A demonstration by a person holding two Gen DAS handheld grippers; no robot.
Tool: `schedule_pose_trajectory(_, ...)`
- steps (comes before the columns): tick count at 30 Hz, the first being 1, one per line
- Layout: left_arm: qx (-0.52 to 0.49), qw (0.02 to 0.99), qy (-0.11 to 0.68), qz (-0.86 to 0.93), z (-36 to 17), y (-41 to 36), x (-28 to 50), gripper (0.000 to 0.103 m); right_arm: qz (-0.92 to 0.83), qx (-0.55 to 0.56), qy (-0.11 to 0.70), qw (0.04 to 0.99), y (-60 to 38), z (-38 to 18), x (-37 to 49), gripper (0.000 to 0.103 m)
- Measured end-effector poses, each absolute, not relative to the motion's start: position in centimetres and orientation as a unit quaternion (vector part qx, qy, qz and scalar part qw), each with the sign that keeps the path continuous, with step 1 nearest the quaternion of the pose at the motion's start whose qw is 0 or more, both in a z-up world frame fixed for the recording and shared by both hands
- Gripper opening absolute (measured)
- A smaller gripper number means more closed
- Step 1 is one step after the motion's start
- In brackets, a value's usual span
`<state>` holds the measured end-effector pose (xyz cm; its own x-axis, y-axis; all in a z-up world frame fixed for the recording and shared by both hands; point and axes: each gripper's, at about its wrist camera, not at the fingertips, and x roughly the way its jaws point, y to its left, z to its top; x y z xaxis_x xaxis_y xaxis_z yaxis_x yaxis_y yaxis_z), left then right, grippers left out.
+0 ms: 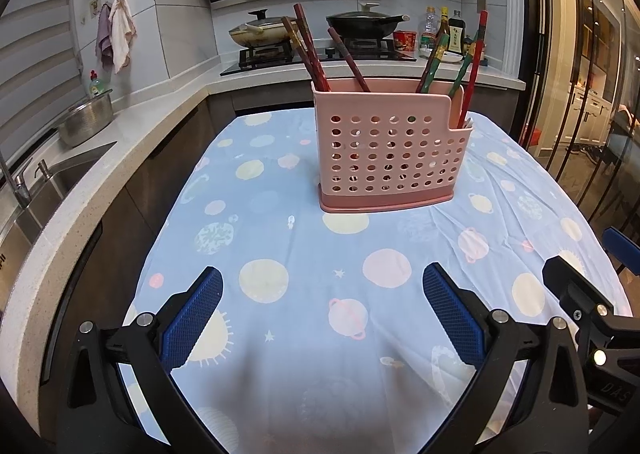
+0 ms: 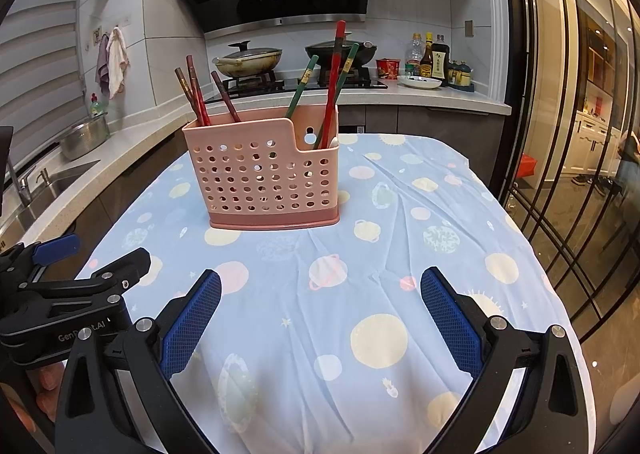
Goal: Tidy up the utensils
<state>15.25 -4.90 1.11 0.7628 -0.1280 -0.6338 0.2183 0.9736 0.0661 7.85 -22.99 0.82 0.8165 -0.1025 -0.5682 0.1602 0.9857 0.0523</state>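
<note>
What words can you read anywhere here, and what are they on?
"Gen...t.AI", middle letters hidden by glare: on the left gripper body, seen in the right wrist view.
"DAS": on the right gripper body, cut off at the frame edge.
Sauce bottles and red noodle cup: labels too small to read.

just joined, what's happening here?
A person holds two handheld grippers over a table; the left gripper and right gripper are both open and empty. The pink utensil holder stands upright on the planet-print tablecloth, with the dark red chopsticks and green chopsticks already inside.
</note>
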Motion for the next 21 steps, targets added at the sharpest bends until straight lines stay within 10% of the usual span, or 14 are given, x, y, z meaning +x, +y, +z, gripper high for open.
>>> schedule_pose_trajectory(21, 0.07, 0.936, 0.334, -0.089, 0.95, -4.82, 15.38, 0.096, -0.068, 0.05, 0.298, 0.951, -22.87, 0.56, 7.88, 0.096)
